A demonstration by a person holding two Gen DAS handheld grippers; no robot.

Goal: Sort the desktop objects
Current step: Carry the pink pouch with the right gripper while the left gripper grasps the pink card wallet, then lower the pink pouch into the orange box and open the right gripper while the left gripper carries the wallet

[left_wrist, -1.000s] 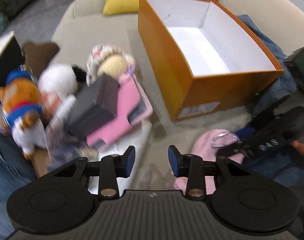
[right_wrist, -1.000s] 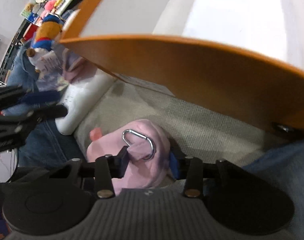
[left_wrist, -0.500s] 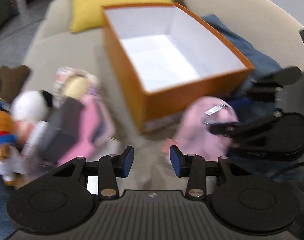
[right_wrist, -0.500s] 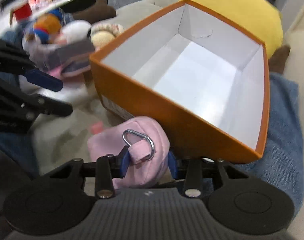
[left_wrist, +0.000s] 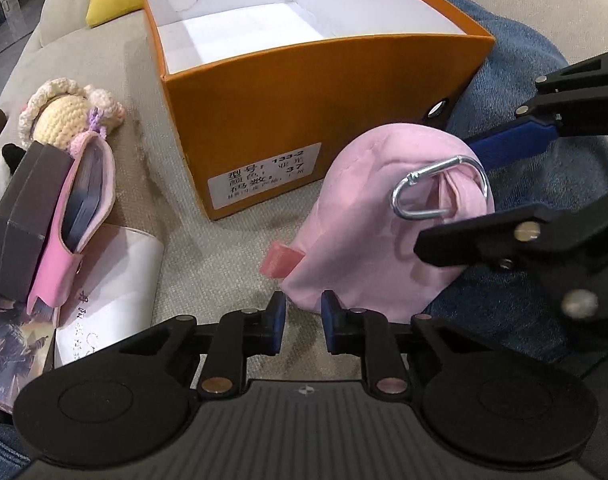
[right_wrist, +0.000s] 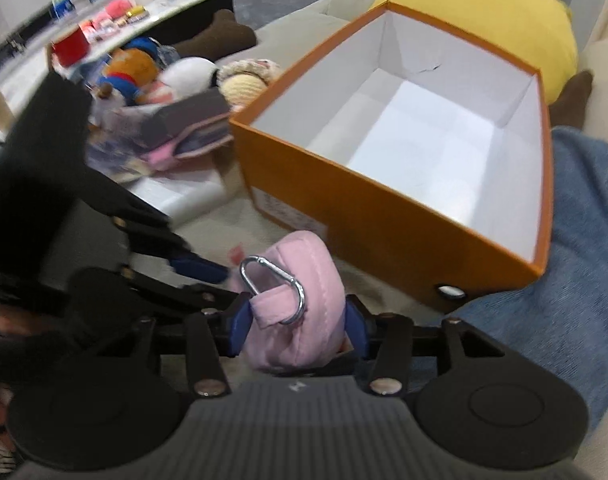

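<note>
The right gripper (right_wrist: pixel 298 330) has its jaws clamped on a pink pouch (left_wrist: pixel 367 216) with a silver carabiner (left_wrist: pixel 437 188), just beside the orange box (left_wrist: pixel 323 92) on the sofa. The left gripper (left_wrist: pixel 302 322) holds nothing, its jaws slightly parted near the pouch's lower edge.

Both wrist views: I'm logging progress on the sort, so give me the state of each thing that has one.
Box: open, no lid, nothing inside.
Pink pouch: outside the box, gripped near its loop.
Carabiner: shut, threaded through the pouch loop.
Right gripper: shut on the pouch.
Left gripper: open, holding nothing, at the pouch's near edge.
Pink case: open at the top, dark contents showing.
</note>
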